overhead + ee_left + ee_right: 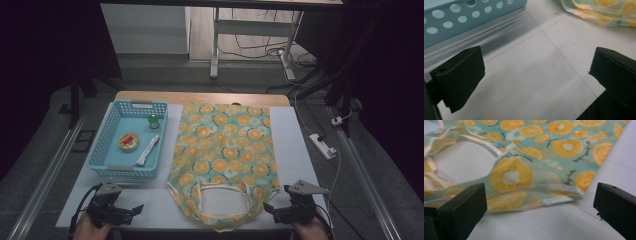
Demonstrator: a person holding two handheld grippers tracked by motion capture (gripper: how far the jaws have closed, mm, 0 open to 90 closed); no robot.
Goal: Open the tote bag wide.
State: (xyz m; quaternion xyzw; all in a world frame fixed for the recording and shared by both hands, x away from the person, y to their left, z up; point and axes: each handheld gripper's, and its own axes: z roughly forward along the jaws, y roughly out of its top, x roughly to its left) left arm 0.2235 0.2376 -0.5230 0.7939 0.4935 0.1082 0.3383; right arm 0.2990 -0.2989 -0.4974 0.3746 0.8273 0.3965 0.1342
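Both grippers are resting at the near edge of the table, where we are seeing them held one in each hand. We are finding the left gripper (pixel 136 210) with its jaws spread wide over bare white board, gripping nothing; in the left gripper view its jaws are framing the white surface (pixel 529 75), which is carrying thin ruled lines. We are finding the right gripper (pixel 267 210) likewise wide open and holding nothing, just beside the near right corner of the orange-print garment (pixel 222 150). In the right gripper view, the garment's hemmed strap edge (pixel 531 195) is lying between the jaws but apart from them.

Farther in, we are seeing the garment lying flat on the white table (pixel 295 145), its neck opening towards us. To its left, the blue perforated basket (pixel 100 150) is sitting on the table, holding a round dish (pixel 129 141), a small green-capped bottle (pixel 153 122) and a white sachet (pixel 148 150).

Beyond, we are seeing a wooden strip (pixel 200 97), grey floor, a power strip (pixel 322 146), trailing cables and a white desk frame (pixel 215 45) in a dim room.
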